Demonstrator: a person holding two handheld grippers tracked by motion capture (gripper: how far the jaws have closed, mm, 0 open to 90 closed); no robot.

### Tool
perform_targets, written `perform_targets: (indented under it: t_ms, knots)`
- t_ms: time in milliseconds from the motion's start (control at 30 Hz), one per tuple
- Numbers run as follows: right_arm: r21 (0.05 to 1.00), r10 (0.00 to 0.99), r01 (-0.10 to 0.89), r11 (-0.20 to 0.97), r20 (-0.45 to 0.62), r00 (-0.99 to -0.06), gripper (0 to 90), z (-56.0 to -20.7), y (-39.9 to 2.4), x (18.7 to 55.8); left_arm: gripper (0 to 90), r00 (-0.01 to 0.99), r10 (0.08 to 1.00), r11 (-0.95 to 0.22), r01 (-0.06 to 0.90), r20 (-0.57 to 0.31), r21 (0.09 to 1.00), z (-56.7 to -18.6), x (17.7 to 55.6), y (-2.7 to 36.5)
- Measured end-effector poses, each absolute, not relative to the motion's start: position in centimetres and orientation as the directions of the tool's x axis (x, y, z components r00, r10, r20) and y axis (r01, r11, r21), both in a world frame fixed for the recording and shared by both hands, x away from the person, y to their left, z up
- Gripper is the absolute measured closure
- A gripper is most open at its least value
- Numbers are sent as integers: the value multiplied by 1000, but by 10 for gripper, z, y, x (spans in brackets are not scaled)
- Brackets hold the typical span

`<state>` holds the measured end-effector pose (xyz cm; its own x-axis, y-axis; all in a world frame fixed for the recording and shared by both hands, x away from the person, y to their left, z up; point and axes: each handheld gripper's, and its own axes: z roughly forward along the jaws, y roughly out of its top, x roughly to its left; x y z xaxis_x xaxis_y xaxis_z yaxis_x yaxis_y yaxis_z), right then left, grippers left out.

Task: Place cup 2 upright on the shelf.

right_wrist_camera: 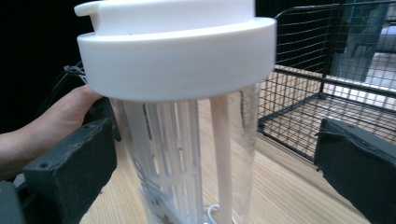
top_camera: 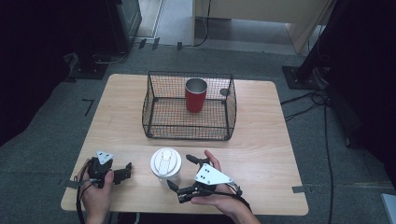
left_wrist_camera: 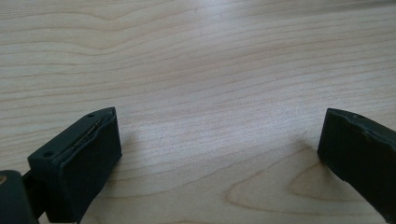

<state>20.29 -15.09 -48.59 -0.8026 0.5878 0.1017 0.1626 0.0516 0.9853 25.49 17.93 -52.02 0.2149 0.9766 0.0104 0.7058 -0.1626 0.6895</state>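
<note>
A clear tumbler point(top_camera: 166, 163) with a white lid stands upright near the table's front edge. My right gripper point(top_camera: 180, 171) is just to its right, open, with one jaw on each side of it. In the right gripper view the tumbler point(right_wrist_camera: 173, 51) rises between the black jaws of that gripper point(right_wrist_camera: 215, 163) and neither jaw touches it. Inside it are a white slotted insert and a white straw. My left gripper point(top_camera: 127, 171) rests at the front left, pointing toward the tumbler. Its own view shows the left gripper point(left_wrist_camera: 219, 149) open over bare wood.
A black wire basket point(top_camera: 189, 133) sits mid-table behind the tumbler, with a red metal cup point(top_camera: 195, 95) upright inside. The same basket point(right_wrist_camera: 303, 116) appears right of the tumbler. A hand point(right_wrist_camera: 60, 116) shows at left. Bare tabletop point(top_camera: 261, 140) flanks the basket.
</note>
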Motion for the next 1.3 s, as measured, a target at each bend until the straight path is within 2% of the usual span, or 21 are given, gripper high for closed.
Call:
perform_targets:
  t_ms: [567,733,833,1300]
  knots:
    - [987,563,155,43,104,-820,1,-483,-123,213,2,215,977,-162,706,10,690,-520,255,179]
    - [988,574,148,40,99,-813,68,-481,-120,215,2,215,977,-162,706,10,690,-520,255,179]
    - [991,575,129,37,85,-814,152,-480,-118,214,2,215,977,-162,706,10,690,-520,255,179]
    - [994,597,111,4,87,-798,161,-471,-125,219,2,214,977,-161,705,9,690,-520,255,179]
